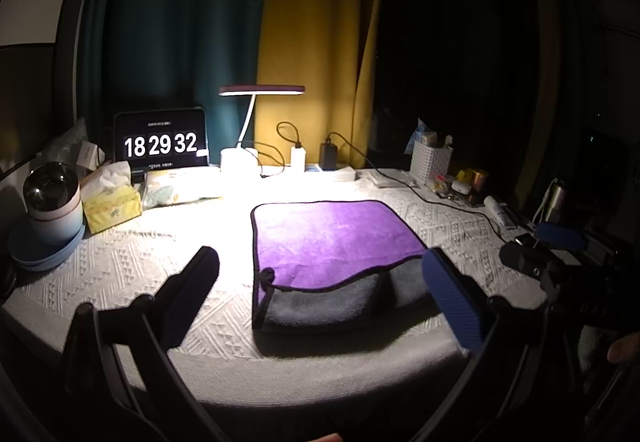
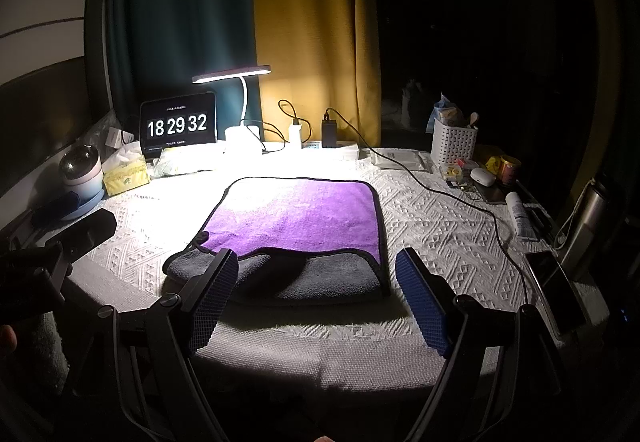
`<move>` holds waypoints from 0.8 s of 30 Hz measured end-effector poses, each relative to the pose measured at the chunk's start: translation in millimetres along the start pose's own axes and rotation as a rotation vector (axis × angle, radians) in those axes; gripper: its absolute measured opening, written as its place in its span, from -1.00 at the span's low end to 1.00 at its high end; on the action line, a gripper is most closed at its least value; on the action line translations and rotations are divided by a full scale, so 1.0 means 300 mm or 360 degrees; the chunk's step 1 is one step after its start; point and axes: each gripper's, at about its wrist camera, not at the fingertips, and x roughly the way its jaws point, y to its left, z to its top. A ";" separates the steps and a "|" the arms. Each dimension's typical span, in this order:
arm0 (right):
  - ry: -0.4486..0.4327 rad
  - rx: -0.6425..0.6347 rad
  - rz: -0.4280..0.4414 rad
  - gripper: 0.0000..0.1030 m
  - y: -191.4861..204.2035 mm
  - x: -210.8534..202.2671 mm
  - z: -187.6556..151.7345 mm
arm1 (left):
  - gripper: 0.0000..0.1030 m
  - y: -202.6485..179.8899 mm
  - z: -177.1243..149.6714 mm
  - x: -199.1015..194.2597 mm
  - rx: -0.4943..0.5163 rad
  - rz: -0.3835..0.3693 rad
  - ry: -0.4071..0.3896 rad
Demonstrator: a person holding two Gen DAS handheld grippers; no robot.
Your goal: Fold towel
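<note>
A towel, purple on one side and grey on the other, with black trim [image 1: 332, 234] [image 2: 300, 217], lies folded on the white textured tablecloth [image 1: 140, 266] [image 2: 440, 234]. The purple layer covers most of it; a grey strip shows along the near edge. My left gripper [image 1: 320, 282] is open and empty, hovering at the towel's near edge, fingers on either side of it. My right gripper [image 2: 316, 282] is open and empty, also over the near edge. The right gripper shows at the right of the left wrist view [image 1: 560, 242]; the left gripper shows at the left of the right wrist view [image 2: 80, 230].
A lit desk lamp [image 1: 256, 121], a clock display [image 1: 160, 141], a tissue box [image 1: 112, 205], a cup on blue plates [image 1: 52, 201], chargers with a cable [image 2: 460, 197], a white basket [image 2: 454, 141], a tube [image 2: 520, 217], a phone [image 2: 556, 278] and a flask [image 2: 588, 217] ring the towel. The table edge is near.
</note>
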 end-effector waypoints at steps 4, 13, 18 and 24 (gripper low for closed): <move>0.0000 0.0002 0.0001 0.62 -0.002 0.001 -0.001 | 0.98 0.000 0.000 0.001 -0.0002 0.0001 0.0002; 0.0008 -0.0008 -0.0002 0.62 0.006 0.025 0.002 | 0.98 0.014 0.004 0.022 -0.0001 0.0021 0.0013; 0.0020 -0.0021 -0.0016 0.62 0.000 0.062 0.014 | 0.98 0.024 -0.004 0.063 -0.0007 0.0021 0.0057; 0.0044 -0.0023 -0.0026 0.62 -0.019 0.109 0.027 | 0.98 0.042 -0.010 0.122 -0.0024 0.0045 0.0110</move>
